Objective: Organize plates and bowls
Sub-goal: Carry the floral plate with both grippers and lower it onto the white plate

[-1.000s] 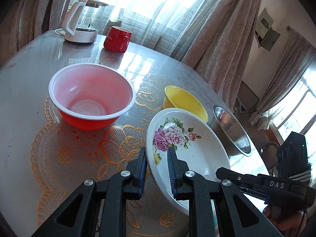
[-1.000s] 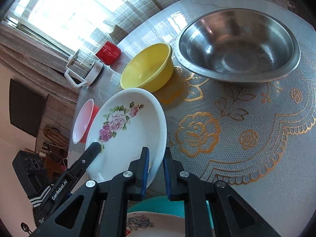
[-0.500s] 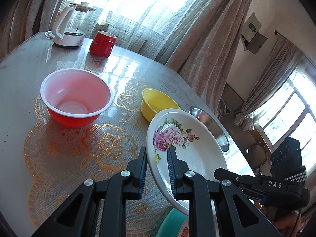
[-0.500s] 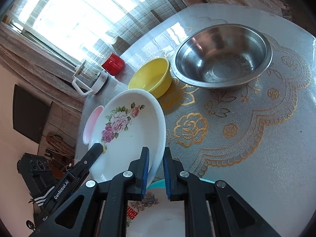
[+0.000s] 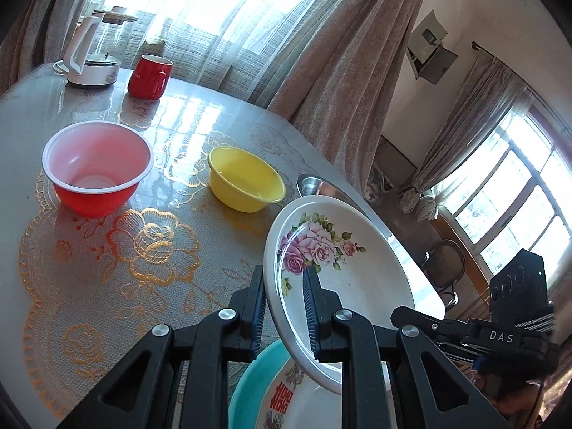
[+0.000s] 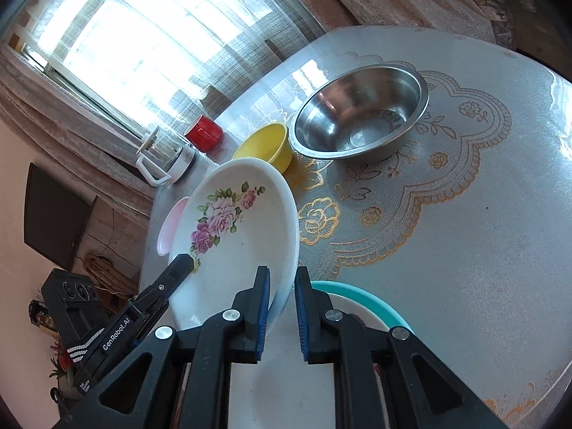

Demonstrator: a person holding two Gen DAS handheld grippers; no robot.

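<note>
Both grippers, left (image 5: pixel 282 307) and right (image 6: pixel 280 311), clamp opposite rims of the white rose-printed plate (image 5: pixel 332 268), tilted above the teal-rimmed plate (image 6: pixel 361 295) on the counter (image 6: pixel 482 250). Level it and lower both sides together before letting go.

Bright daylight pours through sheer white curtains (image 5: pixel 200 7) flanked by beige patterned drapes (image 5: pixel 343 71); a dark flat television (image 6: pixel 53 218) hangs on the cream wall (image 5: pixel 475 18).

left claw (image 5: pixel 283 305): black, blue-ribbed pads, silver screws | right claw (image 6: pixel 281 307): same, "DAS" lettering on body
</note>
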